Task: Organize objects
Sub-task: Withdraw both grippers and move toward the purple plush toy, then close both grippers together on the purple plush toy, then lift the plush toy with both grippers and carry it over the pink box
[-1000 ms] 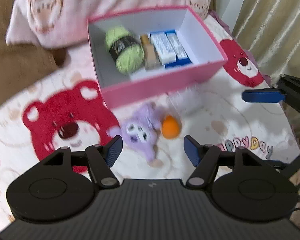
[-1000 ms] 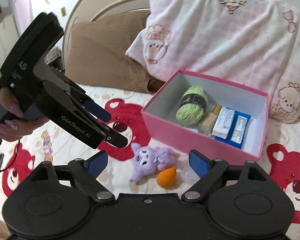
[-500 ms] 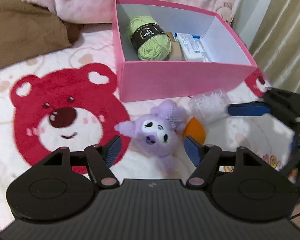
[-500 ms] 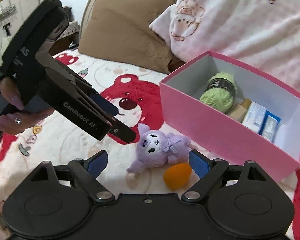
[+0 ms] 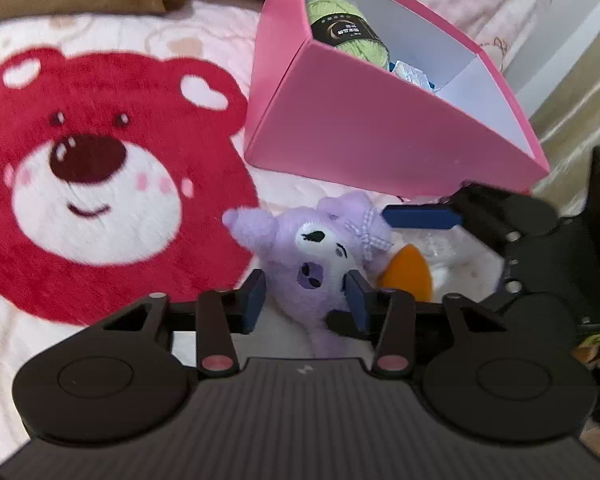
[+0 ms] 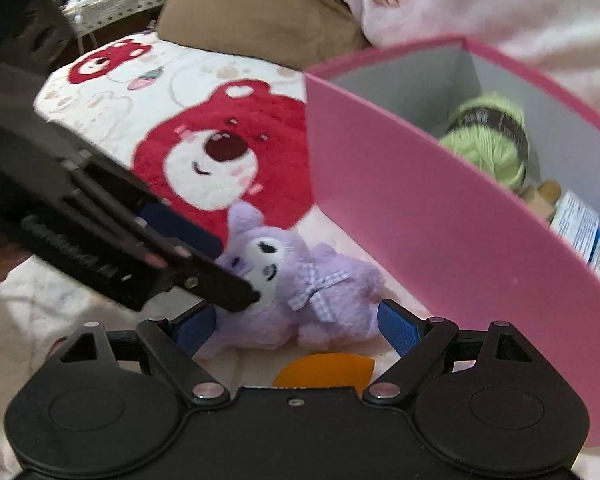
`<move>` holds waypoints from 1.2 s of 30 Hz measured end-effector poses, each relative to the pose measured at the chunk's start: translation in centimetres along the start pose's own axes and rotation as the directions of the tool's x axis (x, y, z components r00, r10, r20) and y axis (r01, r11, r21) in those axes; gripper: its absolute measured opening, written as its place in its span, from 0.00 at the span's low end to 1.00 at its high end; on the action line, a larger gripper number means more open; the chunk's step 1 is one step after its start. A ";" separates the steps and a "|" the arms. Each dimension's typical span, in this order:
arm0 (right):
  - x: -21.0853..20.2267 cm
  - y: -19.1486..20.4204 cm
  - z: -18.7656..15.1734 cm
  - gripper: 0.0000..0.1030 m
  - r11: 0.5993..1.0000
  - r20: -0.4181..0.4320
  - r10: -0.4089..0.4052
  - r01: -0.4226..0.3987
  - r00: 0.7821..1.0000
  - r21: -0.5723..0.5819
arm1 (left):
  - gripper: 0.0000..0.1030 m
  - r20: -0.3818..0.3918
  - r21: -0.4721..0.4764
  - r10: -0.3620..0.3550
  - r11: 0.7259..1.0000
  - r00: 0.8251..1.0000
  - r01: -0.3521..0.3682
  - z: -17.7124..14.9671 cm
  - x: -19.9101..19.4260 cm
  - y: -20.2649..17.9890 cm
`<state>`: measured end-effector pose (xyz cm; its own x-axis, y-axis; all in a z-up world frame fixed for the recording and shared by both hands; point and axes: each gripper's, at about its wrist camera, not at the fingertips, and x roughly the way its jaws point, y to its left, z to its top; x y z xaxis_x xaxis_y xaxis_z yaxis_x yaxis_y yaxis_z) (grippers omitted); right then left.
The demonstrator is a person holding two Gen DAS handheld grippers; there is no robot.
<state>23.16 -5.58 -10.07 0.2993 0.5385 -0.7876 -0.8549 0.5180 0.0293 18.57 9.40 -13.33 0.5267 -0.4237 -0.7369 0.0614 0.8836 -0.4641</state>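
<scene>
A purple plush toy [image 5: 320,256] lies on the bear-print blanket in front of the pink box [image 5: 372,128]. My left gripper [image 5: 306,300] has its jaws narrowed around the plush's lower head, pads touching its sides. It also shows in the right wrist view [image 6: 300,276], where the left gripper's black fingers [image 6: 204,276] press on its face. My right gripper [image 6: 296,326] is open, jaws either side of the plush's body, with an orange egg-shaped sponge [image 6: 324,370] just below. The sponge [image 5: 408,272] lies right of the plush.
The box holds a green yarn ball [image 5: 346,28], a brown item [image 6: 540,196] and blue-white packets [image 6: 580,232]. A clear plastic wrapper [image 5: 444,248] lies by the sponge. Brown pillow [image 6: 260,12] and pink pillow [image 6: 500,0] lie behind. A curtain [image 5: 580,80] hangs at right.
Both grippers have moved down and in close to the plush. My left jaws have narrowed from wide open onto the plush's head. The right jaws stay open.
</scene>
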 end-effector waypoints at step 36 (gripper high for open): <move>0.5 0.9 -1.2 0.84 0.982 0.077 -0.002 -0.013 0.997 0.189 | 0.41 0.021 -0.112 -0.032 0.993 0.999 0.034 0.8 -0.1 1.6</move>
<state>22.00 -5.63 -11.19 0.3323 0.5869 -0.7383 -0.7631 0.6273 0.1552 19.30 10.97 -13.64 0.5419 -0.4479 -0.7112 -0.0154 0.8408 -0.5412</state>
